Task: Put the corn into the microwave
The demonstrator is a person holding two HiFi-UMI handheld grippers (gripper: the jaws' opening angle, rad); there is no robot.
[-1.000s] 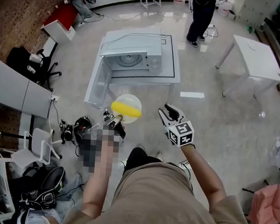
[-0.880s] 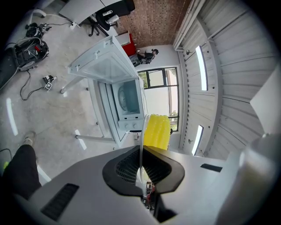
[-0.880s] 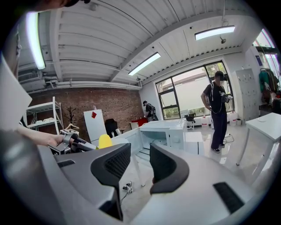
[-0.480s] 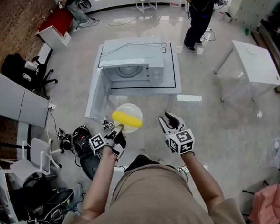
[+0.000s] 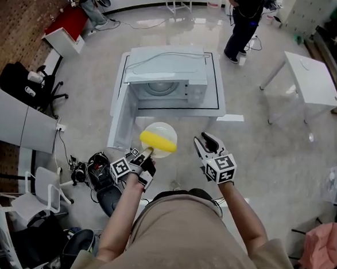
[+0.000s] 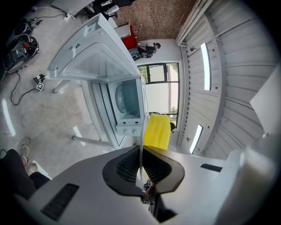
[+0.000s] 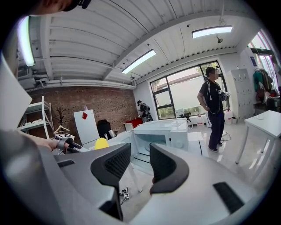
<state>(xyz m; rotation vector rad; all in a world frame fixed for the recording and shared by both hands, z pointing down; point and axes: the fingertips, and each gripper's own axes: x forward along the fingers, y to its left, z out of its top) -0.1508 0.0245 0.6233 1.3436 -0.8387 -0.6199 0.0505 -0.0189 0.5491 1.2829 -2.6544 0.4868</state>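
A yellow corn cob (image 5: 158,140) lies on a clear round plate (image 5: 167,130). My left gripper (image 5: 148,153) is shut on the plate's near rim and holds it in the air in front of the white microwave (image 5: 167,73). The microwave's door (image 5: 119,115) stands open to the left, and the turntable shows inside. In the left gripper view the plate's rim (image 6: 142,132) runs edge-on between the shut pads, with the corn (image 6: 157,131) just beyond and the microwave (image 6: 125,103) ahead. My right gripper (image 5: 204,139) is open and empty to the right of the plate; its jaws (image 7: 140,165) face the microwave (image 7: 162,136).
The microwave sits on a low white table (image 5: 217,100). A person (image 5: 242,21) stands behind it, and a second white table (image 5: 313,81) is at the right. Bags and cables (image 5: 97,169) lie on the floor at the left, beside office chairs (image 5: 22,86).
Both grippers have moved forward toward the microwave, the left one carrying the plate with the corn. The microwave now sits nearer in the head view.
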